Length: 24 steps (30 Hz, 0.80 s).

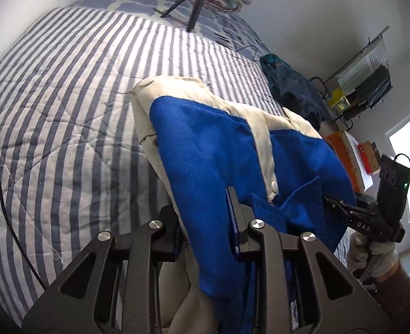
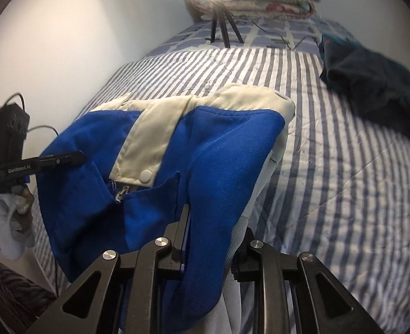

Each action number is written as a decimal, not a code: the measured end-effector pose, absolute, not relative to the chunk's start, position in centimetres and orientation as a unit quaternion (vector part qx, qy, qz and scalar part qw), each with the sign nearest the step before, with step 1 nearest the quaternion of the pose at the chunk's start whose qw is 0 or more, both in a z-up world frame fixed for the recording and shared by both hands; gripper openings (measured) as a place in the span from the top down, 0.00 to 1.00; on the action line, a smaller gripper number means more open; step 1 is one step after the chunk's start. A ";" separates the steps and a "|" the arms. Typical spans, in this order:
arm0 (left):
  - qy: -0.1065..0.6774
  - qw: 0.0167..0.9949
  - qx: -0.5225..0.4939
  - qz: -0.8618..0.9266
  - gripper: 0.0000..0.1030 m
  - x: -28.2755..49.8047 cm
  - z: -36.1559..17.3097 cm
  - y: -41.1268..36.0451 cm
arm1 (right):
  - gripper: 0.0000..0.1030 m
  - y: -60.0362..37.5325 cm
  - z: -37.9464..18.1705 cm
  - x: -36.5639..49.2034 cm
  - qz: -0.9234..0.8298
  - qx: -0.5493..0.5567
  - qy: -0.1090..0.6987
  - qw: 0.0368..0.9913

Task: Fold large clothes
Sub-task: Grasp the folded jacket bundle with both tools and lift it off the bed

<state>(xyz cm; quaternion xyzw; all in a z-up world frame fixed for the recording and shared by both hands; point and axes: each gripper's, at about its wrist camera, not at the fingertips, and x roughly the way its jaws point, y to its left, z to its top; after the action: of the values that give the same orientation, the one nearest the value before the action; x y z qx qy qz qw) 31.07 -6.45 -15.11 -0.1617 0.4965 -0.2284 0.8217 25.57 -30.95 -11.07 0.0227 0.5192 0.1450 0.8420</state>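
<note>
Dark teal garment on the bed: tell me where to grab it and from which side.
Grip the dark teal garment at its raised near edge, coming from above on the open striped quilt side. It lies bunched in a heap with no flat hem showing, and that side looks unobstructed. Both grippers are currently clamped on the blue and cream jacket.

Blue jacket [image 1: 205,150] w/ cream trim: cream band along top edge, cream placket strip down the front w/ a white snap at its lower end, zipper end showing just below the snap in right wrist view. Cream lining visible on the underside. Garment is bunched, lifted, draped in a hump above the striped bed [image 1: 65,89], towards the bed's near edge, fabric hanging down in folds. Held at two spots: left tool [image 1: 205,222] clamped on blue cloth at one side, right tool [image 2: 213,236] clamped on the other side.
</note>
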 end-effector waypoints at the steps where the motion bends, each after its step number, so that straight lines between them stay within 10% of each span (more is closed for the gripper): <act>1: 0.495 0.822 -0.160 -0.231 0.76 30.9 -15.0 -6.9 | 0.80 -30.8 -10.9 25.3 0.143 0.014 0.517 0.844; 24: 0.431 0.840 -0.102 -0.313 0.77 30.3 -9.6 -18.8 | 0.81 -37.3 -3.9 21.8 0.064 -0.072 0.456 0.885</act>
<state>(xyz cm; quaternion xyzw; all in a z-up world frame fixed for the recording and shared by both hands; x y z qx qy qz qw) 30.31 -18.76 -9.60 -0.1021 0.4311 -0.3129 0.8401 21.82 -37.34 -3.87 -0.0721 0.4561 0.0639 0.8847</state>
